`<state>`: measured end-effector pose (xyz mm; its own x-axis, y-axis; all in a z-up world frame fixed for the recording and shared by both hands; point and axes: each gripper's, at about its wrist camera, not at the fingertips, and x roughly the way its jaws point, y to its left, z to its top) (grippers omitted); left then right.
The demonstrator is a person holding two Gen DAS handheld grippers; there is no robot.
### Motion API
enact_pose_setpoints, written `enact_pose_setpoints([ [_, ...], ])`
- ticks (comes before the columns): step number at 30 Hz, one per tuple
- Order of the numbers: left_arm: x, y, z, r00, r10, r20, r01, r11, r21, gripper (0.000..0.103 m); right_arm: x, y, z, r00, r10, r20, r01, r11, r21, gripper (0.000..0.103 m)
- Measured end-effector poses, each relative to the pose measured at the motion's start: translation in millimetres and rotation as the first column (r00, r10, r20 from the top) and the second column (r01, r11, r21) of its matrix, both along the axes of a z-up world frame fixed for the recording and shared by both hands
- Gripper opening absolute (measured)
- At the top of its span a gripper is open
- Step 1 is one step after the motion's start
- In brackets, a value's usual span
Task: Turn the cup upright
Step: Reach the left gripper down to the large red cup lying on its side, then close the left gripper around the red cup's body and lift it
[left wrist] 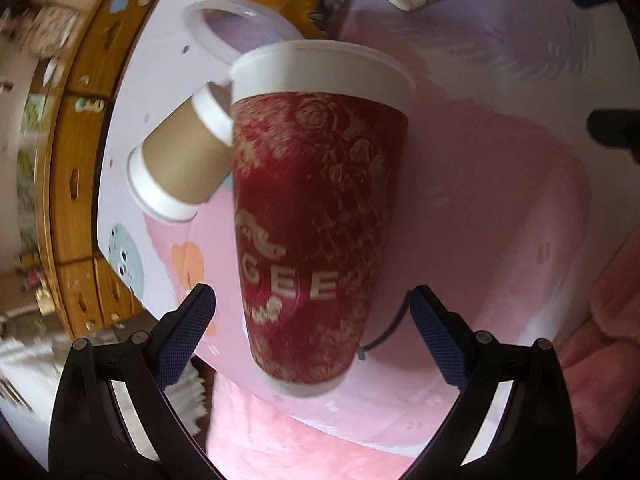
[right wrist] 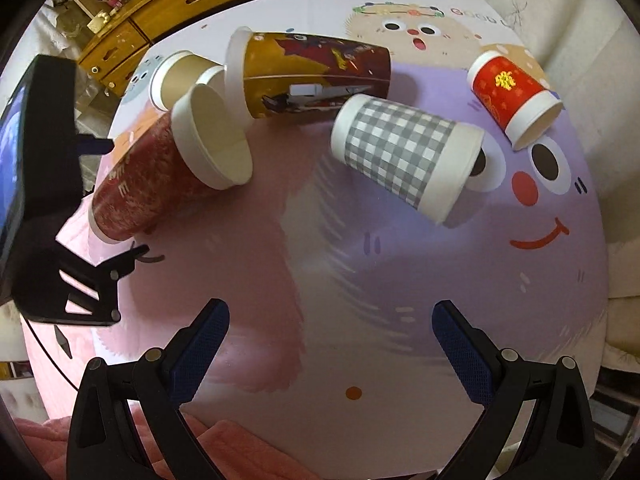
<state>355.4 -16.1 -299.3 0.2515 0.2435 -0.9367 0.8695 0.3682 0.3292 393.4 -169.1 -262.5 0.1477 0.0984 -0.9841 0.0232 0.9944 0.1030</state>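
A tall dark red paper cup (left wrist: 316,216) with a white rim lies on its side on the table, its base toward my left gripper (left wrist: 312,320). The left gripper is open, a finger on each side of the cup's base, not touching it. In the right wrist view the same red cup (right wrist: 148,184) lies at the left with its mouth toward the table's middle, and the left gripper's body is beside it. My right gripper (right wrist: 330,344) is open and empty over the table's near part.
Other cups lie on their sides: a brown one (right wrist: 180,76), a large yellow printed one (right wrist: 312,76), a grey checked one (right wrist: 404,156), a small red one (right wrist: 512,96). The round table (right wrist: 360,280) has a cartoon cloth. Wooden drawers (right wrist: 180,4) stand behind.
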Motion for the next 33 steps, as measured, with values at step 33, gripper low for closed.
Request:
enact_pose_setpoints([
  [33,56,19,43,0.877,0.472,-0.090,-0.479,0.852,-0.212,0.069,-139,-28,105,0.983,-0.085,0.164,0.075,0.995,0.066,0.103],
])
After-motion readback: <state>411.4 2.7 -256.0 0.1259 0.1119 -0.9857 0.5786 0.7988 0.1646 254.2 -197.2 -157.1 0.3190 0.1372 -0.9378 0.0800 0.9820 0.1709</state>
